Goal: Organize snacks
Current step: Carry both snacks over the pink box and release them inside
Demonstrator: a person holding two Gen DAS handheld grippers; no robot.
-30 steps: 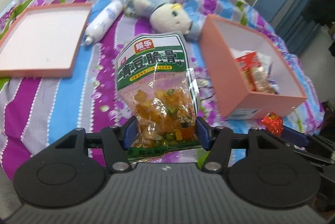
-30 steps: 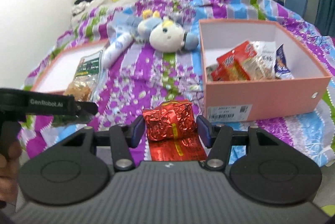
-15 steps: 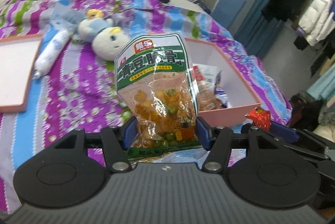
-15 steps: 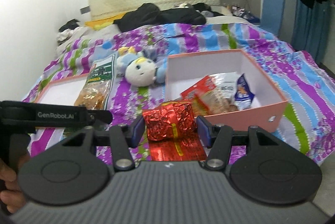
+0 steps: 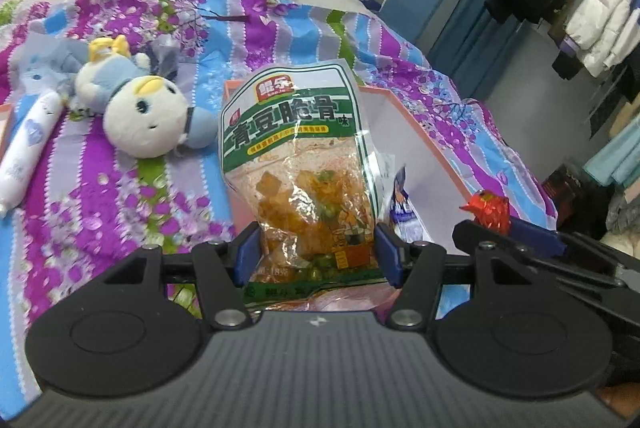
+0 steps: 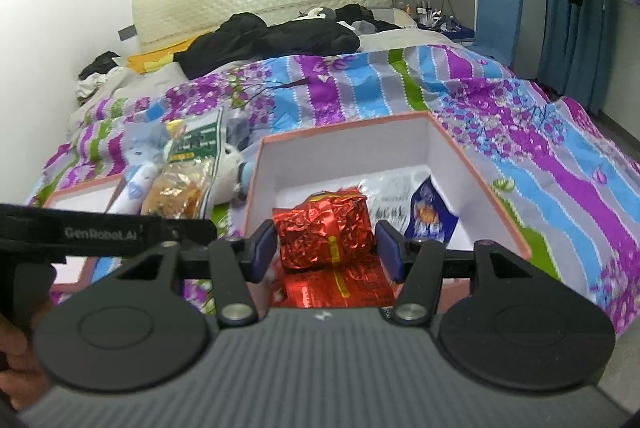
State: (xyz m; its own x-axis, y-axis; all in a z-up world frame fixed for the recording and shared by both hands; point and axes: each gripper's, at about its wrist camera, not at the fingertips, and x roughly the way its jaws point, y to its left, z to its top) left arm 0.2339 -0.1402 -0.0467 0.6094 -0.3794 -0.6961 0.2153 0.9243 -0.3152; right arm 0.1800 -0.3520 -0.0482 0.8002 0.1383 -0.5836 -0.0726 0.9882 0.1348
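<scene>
Left wrist view: left gripper [image 5: 316, 248] angling downward, clamping green pea snack bag [image 5: 298, 163] upright before pink box [image 5: 420, 139]. Right gripper [image 6: 326, 248] tilting down, gripping red foil packet [image 6: 324, 228] over box interior.

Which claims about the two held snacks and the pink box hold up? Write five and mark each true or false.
1. The left gripper holds a green-labelled snack bag. True.
2. The right gripper is empty. False: its fingers clamp a red foil packet.
3. The pink box has snacks inside. True.
4. The plush toy sits in the box. False: it lies on the bedspread.
5. The box is lidded. False: it is open.
</scene>
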